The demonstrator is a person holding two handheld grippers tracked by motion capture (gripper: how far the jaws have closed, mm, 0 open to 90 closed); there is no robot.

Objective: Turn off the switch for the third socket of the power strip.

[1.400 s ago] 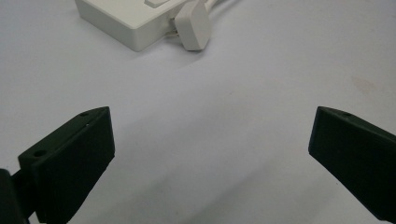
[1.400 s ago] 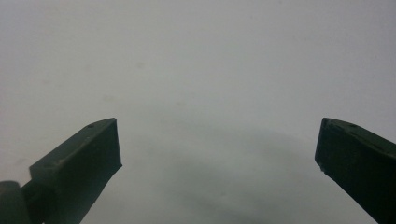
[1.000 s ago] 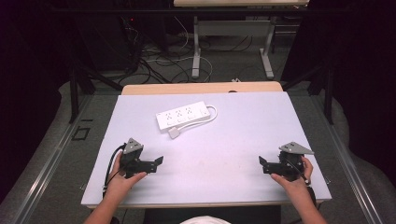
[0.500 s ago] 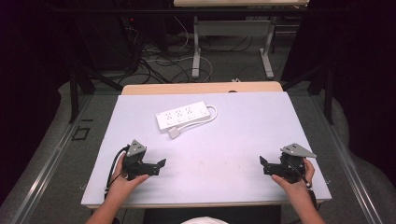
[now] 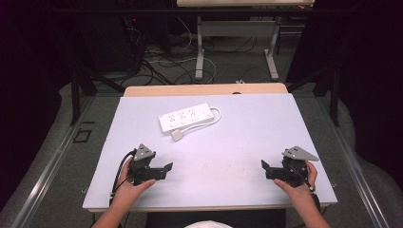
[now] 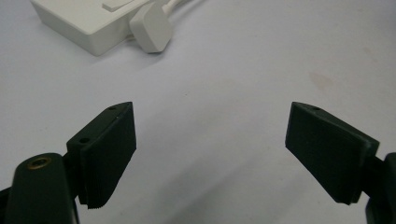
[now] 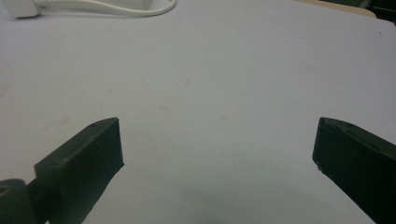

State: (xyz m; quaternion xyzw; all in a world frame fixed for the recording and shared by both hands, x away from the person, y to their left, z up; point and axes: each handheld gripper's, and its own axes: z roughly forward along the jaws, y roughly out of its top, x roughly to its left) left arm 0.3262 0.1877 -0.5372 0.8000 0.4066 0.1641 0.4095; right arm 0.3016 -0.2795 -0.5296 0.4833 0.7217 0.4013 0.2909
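Left gripper (image 5: 164, 170): jaws apart, just been closing a little — nothing between them.
Right gripper (image 5: 267, 168): jaws wide, just been narrowing slightly — empty.
Power strip (image 5: 185, 119): flat on the table (image 5: 237, 142), far side, well apart from both; plug (image 5: 177, 135) beside it.

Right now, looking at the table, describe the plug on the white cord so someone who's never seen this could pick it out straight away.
Start at the pale lilac tabletop and find the white rectangular plastic power strip lying toward its far side. Follow the thin white cord that loops out of the strip's right end and back along its near edge. It ends in the small white plastic plug, the only loose piece at the strip's near left corner.
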